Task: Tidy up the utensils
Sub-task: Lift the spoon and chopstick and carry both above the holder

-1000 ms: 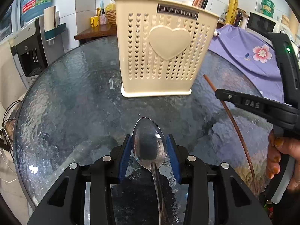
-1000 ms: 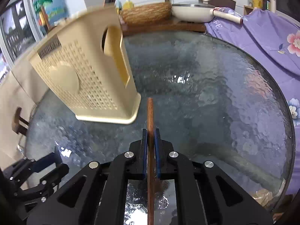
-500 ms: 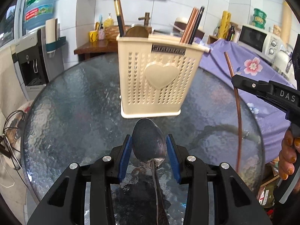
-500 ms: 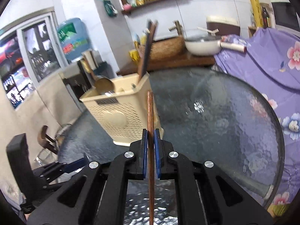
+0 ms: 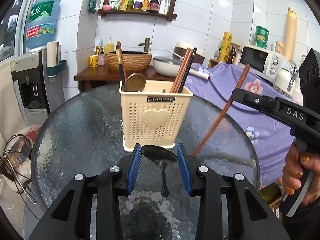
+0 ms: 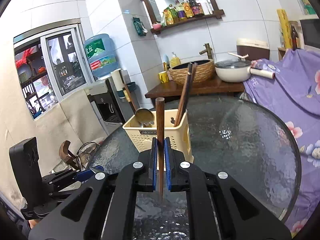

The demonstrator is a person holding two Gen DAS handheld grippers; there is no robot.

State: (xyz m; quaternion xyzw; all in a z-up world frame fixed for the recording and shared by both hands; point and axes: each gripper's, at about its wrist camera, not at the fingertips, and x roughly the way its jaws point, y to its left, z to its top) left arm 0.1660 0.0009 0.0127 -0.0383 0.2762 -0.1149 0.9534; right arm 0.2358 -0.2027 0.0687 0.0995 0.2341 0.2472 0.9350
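Observation:
A cream perforated utensil holder [image 5: 155,118] stands on the round glass table [image 5: 80,124]; it also shows in the right wrist view [image 6: 144,135]. It holds several chopsticks [image 5: 183,73] and a ladle [image 5: 135,82]. My left gripper [image 5: 159,155] is shut on a metal spoon [image 5: 160,156], held by its bowl with the handle hanging down, in front of the holder. My right gripper [image 6: 160,144] is shut on a brown chopstick [image 6: 160,120], held upright above the table to the right of the holder; the chopstick also shows in the left wrist view [image 5: 222,112].
A purple flowered cloth [image 5: 230,92] covers something to the right of the table. A wooden counter with a basin [image 5: 130,59] and a white pan [image 5: 168,66] stands behind. A water dispenser [image 5: 30,80] stands at the left.
Both grippers have risen and pulled back from the holder. The spoon now hangs handle down. The chopstick has been lifted off the table and tilted upright.

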